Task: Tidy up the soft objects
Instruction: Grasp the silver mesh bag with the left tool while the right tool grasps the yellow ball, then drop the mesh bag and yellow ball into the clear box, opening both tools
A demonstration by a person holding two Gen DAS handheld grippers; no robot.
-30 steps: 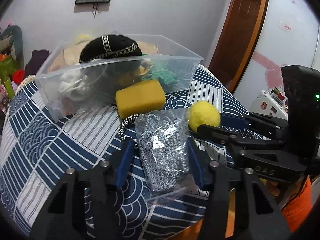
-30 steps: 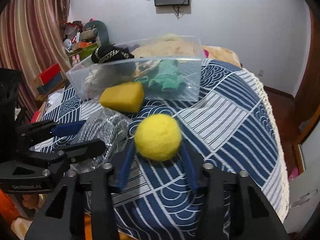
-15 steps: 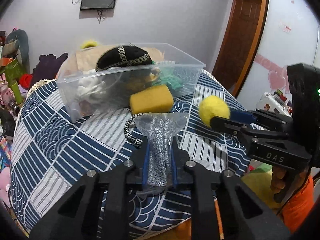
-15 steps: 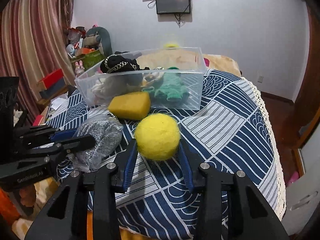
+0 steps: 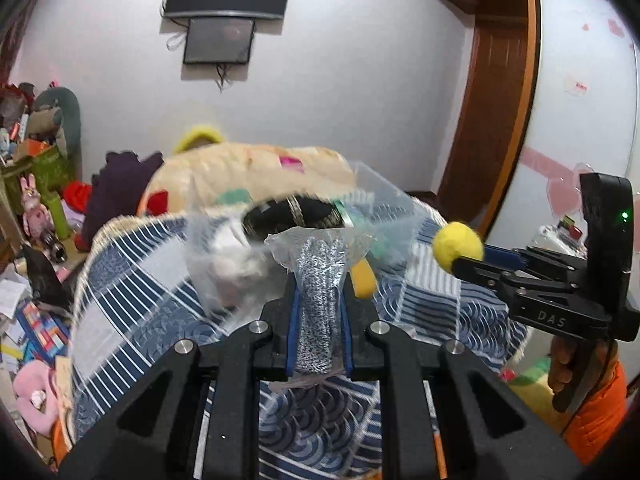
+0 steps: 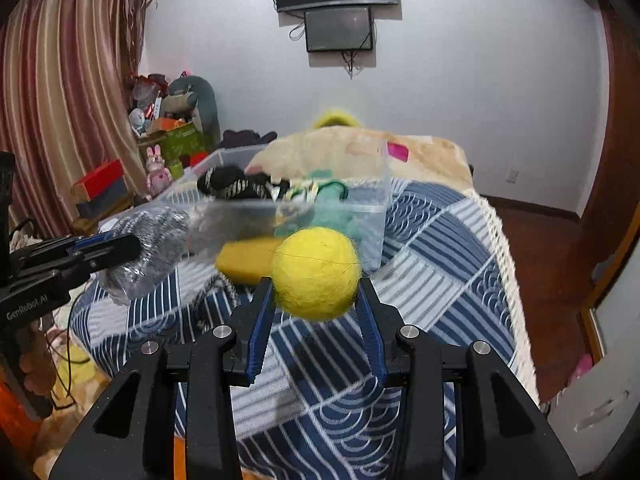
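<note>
My left gripper (image 5: 319, 320) is shut on a clear bag of grey speckled gloves (image 5: 320, 276) and holds it above the blue patterned cloth. It also shows in the right wrist view (image 6: 148, 248). My right gripper (image 6: 316, 312) is shut on a yellow felt ball (image 6: 315, 274), seen at the right in the left wrist view (image 5: 459, 241). Ahead stands a clear plastic bin (image 6: 376, 200) holding a black cap (image 6: 230, 184), a green soft item (image 6: 340, 206) and white fluff (image 5: 236, 260). A yellow sponge (image 6: 244, 260) lies in front of the bin.
The round table's patterned cloth (image 6: 448, 256) has a fringed edge at right. A beige plush cushion (image 5: 240, 176) lies behind the bin. Clutter and toys (image 6: 168, 148) stand at the left by the curtain. A black-and-white cord (image 6: 212, 288) lies on the cloth.
Both grippers have lifted their loads off the cloth and tilted upward, toward the bin. The left gripper closed on the glove bag a second ago.
</note>
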